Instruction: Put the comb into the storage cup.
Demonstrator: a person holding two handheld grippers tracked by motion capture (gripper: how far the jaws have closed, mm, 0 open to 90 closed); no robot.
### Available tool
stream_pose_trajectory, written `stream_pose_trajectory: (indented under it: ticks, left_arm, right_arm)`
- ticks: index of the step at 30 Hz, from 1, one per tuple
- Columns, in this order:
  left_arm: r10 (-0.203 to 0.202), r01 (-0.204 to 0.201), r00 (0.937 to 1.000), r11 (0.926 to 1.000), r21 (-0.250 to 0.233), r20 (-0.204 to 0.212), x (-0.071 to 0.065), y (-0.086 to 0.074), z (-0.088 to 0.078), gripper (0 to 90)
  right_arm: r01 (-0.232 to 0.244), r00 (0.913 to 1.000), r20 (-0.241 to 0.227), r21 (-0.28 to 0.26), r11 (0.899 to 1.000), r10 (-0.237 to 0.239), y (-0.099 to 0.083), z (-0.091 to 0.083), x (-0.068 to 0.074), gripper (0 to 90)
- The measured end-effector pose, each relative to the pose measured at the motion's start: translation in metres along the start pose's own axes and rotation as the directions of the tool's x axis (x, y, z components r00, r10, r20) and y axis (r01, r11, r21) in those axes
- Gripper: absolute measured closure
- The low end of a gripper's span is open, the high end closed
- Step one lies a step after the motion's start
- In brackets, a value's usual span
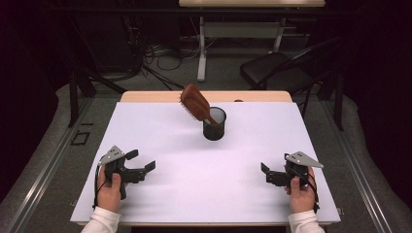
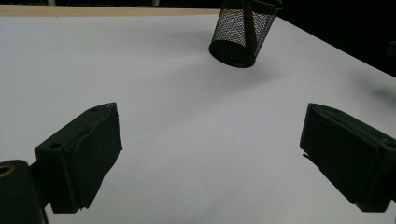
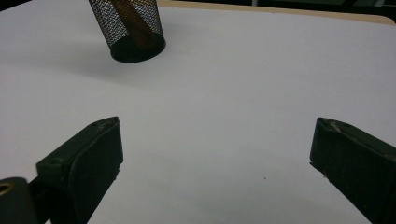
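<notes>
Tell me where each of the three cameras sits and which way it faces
High view: above the person's side, looking forward and down on the white table; shows both hands, left gripper, right gripper.
Left gripper view: rides that gripper, looks across the table between its open jaws at the mesh cup.
Right gripper view: same, from the other side, open jaws in front.
All share the cup, with the brown hairbrush handle inside.

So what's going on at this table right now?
A person holds a gripper in each hand, both low near the table's front edge. The left gripper and right gripper are open and hold nothing. Farther back, a brown hairbrush stands handle-down, leaning in a black mesh cup.
</notes>
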State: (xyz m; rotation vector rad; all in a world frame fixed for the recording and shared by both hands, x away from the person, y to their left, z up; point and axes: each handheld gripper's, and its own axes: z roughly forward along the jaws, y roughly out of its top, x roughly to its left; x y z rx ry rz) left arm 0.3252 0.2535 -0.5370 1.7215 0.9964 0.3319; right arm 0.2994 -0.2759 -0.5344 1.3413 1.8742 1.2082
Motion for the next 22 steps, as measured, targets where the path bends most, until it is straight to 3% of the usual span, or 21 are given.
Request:
stream_pose_trajectory:
  ticks: [22]
  left_arm:
    - [-0.011,0.011,0.9999,0.9999,0.004,-0.008,0.0024,-0.0003,0.0016,5.6]
  right_arm:
    - [-0.010,0.9999,0.005,0.006,1.000,0.010,-0.0013,0.0019,-0.0023,2.5]
